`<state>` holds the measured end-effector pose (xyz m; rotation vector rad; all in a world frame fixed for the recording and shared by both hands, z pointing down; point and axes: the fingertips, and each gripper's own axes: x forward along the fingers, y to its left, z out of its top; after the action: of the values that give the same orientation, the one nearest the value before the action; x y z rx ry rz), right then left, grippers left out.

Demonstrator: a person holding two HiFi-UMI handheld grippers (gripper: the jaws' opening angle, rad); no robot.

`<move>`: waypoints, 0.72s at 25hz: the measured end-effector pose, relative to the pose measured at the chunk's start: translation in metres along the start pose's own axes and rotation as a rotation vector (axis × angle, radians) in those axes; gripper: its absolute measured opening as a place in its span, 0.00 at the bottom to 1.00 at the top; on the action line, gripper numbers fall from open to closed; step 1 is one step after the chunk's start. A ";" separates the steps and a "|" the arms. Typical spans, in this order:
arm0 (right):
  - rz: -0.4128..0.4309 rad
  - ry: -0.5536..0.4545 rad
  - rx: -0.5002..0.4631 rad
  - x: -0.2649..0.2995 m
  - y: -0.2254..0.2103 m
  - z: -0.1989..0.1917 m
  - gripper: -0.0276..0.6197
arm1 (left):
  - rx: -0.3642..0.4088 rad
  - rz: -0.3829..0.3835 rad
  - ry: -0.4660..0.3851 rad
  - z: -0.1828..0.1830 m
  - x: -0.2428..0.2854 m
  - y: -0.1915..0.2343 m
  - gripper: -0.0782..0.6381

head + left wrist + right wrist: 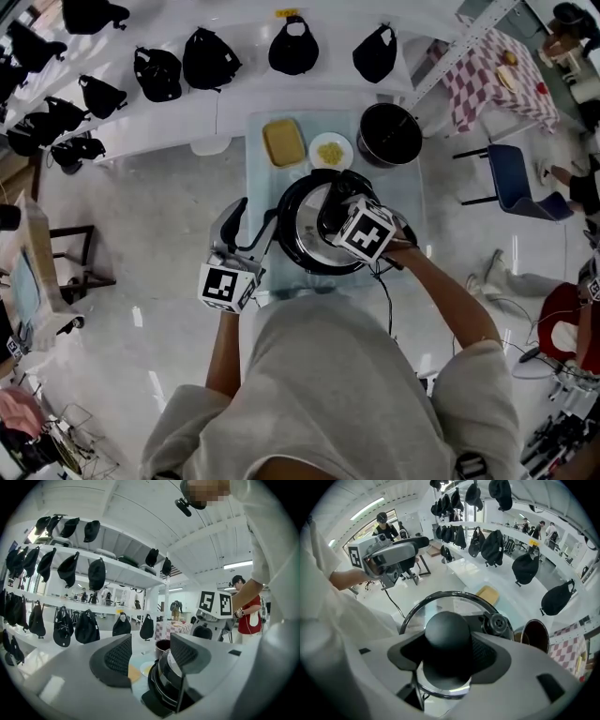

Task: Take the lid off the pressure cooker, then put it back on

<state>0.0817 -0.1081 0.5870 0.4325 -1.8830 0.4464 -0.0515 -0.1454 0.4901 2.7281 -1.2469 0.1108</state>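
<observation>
Left gripper [150, 653]: open and empty, low at the left flank of the pressure cooker [166, 681]. I judge it should close on the pot's side, so the pot cannot slide on the table [255, 141] when the lid comes off.
Pressure cooker: stands mid-table, with the glass lid [450, 603] seated on it.
Knob [447, 630]: lies between the right jaws. It wants centring between the pads before any squeeze.
Right gripper [447, 657]: points steeply down over the lid with its jaws spread, one on each side of the knob. No squeeze shows. It should clamp squarely, then lift straight up so the rim clears evenly and misses the valve [497, 623].
Hidden, left: the left gripper's right jaw covers part of the cooker's wall. The dark part below it, perhaps a handle, is cut off.
Hidden, centre: in the head view the marker cube [366, 230] covers the knob and jaws.
Hidden, right: shadow swallows the gap between pads and knob, and the lid's near rim lies behind the gripper body.
</observation>
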 end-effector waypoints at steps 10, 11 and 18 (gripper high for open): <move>-0.028 0.024 0.009 0.027 -0.002 0.013 0.46 | 0.000 0.002 0.006 -0.001 -0.001 0.011 0.45; -0.040 0.036 0.009 0.034 -0.007 0.009 0.46 | 0.001 0.005 0.006 -0.001 -0.002 0.014 0.45; 0.006 0.081 0.015 0.035 -0.005 0.010 0.47 | -0.010 0.016 0.006 -0.003 -0.003 0.021 0.44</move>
<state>0.0646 -0.1197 0.6169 0.4131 -1.8043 0.4758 -0.0697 -0.1563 0.4943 2.7082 -1.2646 0.1138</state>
